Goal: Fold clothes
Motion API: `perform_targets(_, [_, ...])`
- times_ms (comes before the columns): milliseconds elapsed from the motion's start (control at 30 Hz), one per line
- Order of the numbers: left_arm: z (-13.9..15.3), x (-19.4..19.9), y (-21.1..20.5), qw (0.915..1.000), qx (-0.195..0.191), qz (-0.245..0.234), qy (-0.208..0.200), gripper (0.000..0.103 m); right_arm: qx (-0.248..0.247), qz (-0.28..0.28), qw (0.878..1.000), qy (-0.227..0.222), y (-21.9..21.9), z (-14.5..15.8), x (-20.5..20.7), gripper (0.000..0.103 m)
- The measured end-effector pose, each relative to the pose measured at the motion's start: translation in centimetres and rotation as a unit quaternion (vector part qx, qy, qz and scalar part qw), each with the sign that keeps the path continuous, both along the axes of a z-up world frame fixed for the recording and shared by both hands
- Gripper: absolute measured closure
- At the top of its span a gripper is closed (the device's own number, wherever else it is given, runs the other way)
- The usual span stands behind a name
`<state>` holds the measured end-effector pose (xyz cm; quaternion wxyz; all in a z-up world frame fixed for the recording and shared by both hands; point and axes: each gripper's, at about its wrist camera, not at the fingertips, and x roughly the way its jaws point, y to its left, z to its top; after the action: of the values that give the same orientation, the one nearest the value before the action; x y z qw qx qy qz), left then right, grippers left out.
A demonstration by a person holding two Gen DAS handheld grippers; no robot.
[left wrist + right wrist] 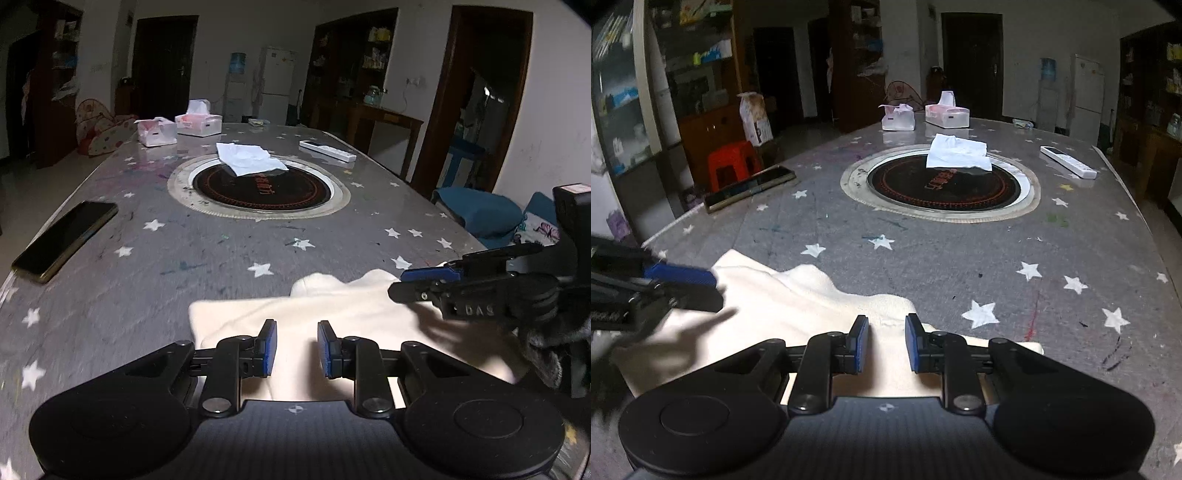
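A cream garment [332, 314] lies folded on the grey star-patterned table [184, 258] at the near edge. It also shows in the right wrist view [798, 299]. My left gripper [296, 349] is open above the garment's left part, with nothing between its blue pads. My right gripper [886, 343] is open above the garment's right part and holds nothing. The right gripper [424, 282] shows from the side in the left wrist view. The left gripper [694, 284] shows at the left of the right wrist view.
A phone [66, 240] lies at the table's left edge. A round black hotplate [258, 188] sits mid-table with a white tissue [251, 158] on it. Two tissue boxes [177, 127] and a white remote [327, 150] lie further back. A red stool [735, 162] stands beside the table.
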<state>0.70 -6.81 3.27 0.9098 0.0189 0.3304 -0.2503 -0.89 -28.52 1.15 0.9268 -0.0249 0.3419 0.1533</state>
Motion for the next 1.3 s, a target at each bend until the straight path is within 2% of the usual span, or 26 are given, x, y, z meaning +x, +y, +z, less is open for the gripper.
perform_targets(200, [-0.2,1.6,-1.7,0.9998,0.009,-0.015,-0.003,0.077,-0.009,0.014,1.0,-0.02,0.8,1.3,-0.8,0.083])
perform_targets(433, [-1.0,2.7,-2.4,0.9998,0.018,-0.011,0.003,0.076,-0.018,0.017,1.0,0.001,1.8,0.0,0.6,0.083])
perform_targets(600, [-1.1,3.0,-2.5,0.9998,0.02,-0.007,0.003,0.076,-0.016,0.023,0.999,-0.015,2.3,0.9,-0.1,0.083])
perform_targets(800, [-1.0,3.0,-2.4,0.9998,0.018,-0.001,0.006,0.074,-0.018,0.021,1.0,-0.005,2.8,0.2,0.2,0.082])
perform_targets(900, [-0.7,2.6,-2.2,0.9997,0.022,0.005,0.002,0.062,-0.015,0.026,0.999,-0.017,3.0,1.1,-0.8,0.082])
perform_targets(1000, [-0.3,1.7,-1.8,0.9998,0.016,0.007,0.0,0.061,-0.016,0.038,0.999,-0.028,3.5,1.8,-2.2,0.081])
perform_targets(1067, [-0.1,0.8,-1.4,0.9999,0.012,0.008,-0.002,0.058,-0.019,0.047,0.998,-0.029,3.7,1.9,-3.3,0.076])
perform_targets(1300, [0.3,-3.5,0.5,0.9998,0.005,0.012,-0.014,0.058,-0.029,0.066,0.997,-0.042,4.3,1.7,-8.2,0.076])
